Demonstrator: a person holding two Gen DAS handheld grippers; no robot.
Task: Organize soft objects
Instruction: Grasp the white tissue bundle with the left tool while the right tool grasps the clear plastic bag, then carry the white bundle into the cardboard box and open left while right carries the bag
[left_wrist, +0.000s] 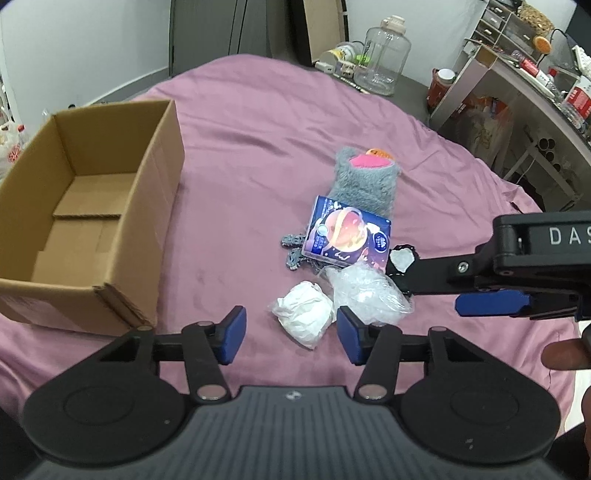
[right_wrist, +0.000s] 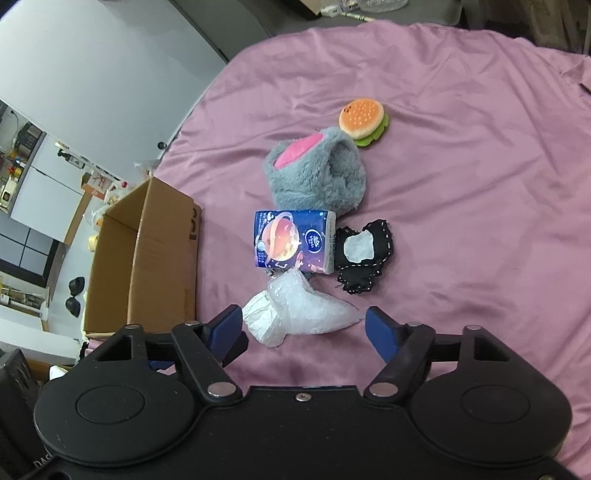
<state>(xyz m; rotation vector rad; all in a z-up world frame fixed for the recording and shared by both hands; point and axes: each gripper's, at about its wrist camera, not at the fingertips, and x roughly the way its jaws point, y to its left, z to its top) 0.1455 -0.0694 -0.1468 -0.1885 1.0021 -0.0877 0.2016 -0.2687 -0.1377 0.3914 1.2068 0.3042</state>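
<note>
On a bed spread with a pink sheet (left_wrist: 258, 122), an open cardboard box (left_wrist: 88, 206) sits at the left. Right of it lie a grey plush slipper (right_wrist: 317, 173), a blue tissue pack (right_wrist: 291, 242), a clear plastic bag (right_wrist: 314, 310), a white wad (left_wrist: 304, 317), a black patch (right_wrist: 364, 254) and a burger toy (right_wrist: 362, 118). The left gripper (left_wrist: 290, 336) has its fingers half open around the wad, not pressing; the right gripper (right_wrist: 304, 328) fingers straddle the bag, apart from it.
</note>
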